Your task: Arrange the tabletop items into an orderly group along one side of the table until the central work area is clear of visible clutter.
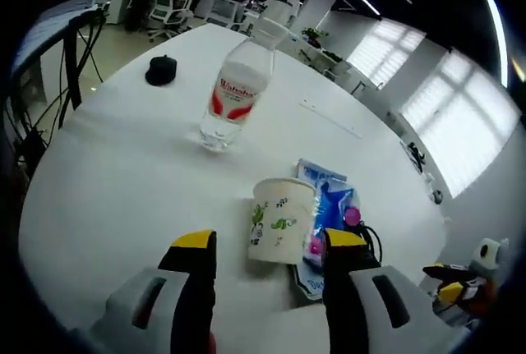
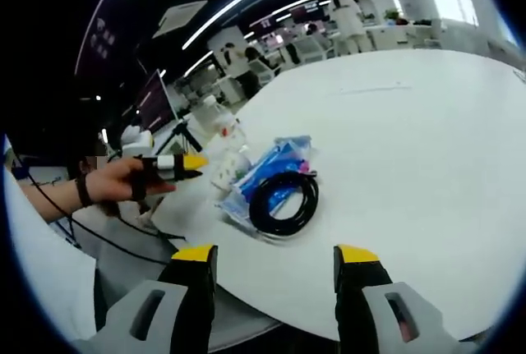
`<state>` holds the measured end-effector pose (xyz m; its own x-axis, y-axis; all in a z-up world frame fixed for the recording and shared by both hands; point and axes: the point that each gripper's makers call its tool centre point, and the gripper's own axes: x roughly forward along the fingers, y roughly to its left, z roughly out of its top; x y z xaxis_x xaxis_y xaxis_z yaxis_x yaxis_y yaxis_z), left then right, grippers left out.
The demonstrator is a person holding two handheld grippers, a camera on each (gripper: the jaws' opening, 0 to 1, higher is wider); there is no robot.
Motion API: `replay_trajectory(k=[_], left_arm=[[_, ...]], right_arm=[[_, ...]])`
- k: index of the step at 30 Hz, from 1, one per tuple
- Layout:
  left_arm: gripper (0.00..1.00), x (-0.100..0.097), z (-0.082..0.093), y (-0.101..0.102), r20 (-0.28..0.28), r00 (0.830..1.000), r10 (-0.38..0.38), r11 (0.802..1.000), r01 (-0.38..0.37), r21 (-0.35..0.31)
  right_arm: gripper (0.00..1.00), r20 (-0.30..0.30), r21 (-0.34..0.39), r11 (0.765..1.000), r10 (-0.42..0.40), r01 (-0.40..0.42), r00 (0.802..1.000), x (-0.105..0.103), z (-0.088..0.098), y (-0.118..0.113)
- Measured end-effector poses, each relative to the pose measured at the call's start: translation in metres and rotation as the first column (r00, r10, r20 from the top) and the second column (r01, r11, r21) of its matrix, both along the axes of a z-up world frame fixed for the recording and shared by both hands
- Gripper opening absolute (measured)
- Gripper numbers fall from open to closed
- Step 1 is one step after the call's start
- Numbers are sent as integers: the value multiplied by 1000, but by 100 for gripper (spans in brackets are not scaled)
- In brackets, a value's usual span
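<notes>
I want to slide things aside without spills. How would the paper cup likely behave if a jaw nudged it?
The paper cup stands upright and looks thin-walled, so it is probably light and would slide easily on the smooth white table. It is taller than its base is wide, so a high push may tip it. A hard squeeze could crumple it.

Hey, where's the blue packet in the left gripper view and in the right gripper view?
Left gripper view: blue packet lower right of centre, just behind the paper cup.
Right gripper view: left of centre, partly under the black cable coil.
Shared landmark: the paper cup, beside the packet.
</notes>
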<state>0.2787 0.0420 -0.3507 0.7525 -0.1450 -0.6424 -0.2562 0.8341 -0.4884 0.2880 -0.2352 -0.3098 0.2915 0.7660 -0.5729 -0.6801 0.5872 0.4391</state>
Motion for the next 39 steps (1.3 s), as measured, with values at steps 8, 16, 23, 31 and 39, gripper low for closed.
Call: replay_trajectory(k=[8,16,23,31,39], left_arm=[[52,0,-9,-11,-15,1000,-10,1000,10,-14],[52,5,-21,-17,-67,990,-121,987,127,99],[53,12,-33,-28,-82,985,-151,983,158,90],[36,15,-44,-25,-121,977,-176,975,191,117],[34,12,-43,-17,-118,983,-141,981,154,116]], right_arm=[[57,-11,-8,1000,-2,2,1000,-5,-6,-6],[57,-17,-12,1000,-12,12,1000,-4,-9,-10],[57,-19,-13,1000,-23,23,1000,-3,-8,-14],[57,-21,-19,999,-31,31,999,-5,-9,-19],[57,-23,-19,999,-31,30,999,-6,-9,-18]])
